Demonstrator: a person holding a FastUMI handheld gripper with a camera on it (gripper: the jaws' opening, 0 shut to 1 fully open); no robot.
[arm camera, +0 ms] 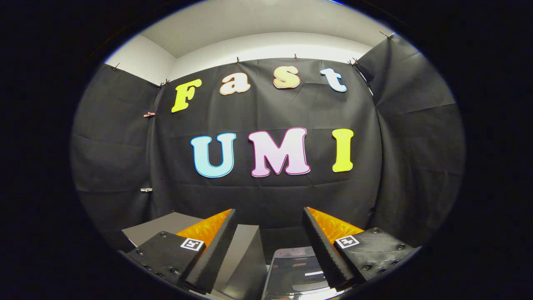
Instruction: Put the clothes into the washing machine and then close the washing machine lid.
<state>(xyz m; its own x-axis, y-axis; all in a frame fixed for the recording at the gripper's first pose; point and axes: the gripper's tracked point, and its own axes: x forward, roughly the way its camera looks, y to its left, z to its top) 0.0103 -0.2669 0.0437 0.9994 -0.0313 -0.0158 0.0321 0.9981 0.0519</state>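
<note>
hand-held gripper (pixel 270 216) spread wide, holding nothing; glossy dark lid (pixel 296 271) just below fingers. risk: aimed at wall, could grab blind, miss clothes.

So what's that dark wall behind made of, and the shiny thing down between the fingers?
The booth wall looks like thin matte black cloth: it shows creases and hangs from small clips. The shiny panel below the open gripper, probably the washing machine lid, looks like glossy dark glass or plastic, since it mirrors lights. The grey surface beside it looks matte.
</note>
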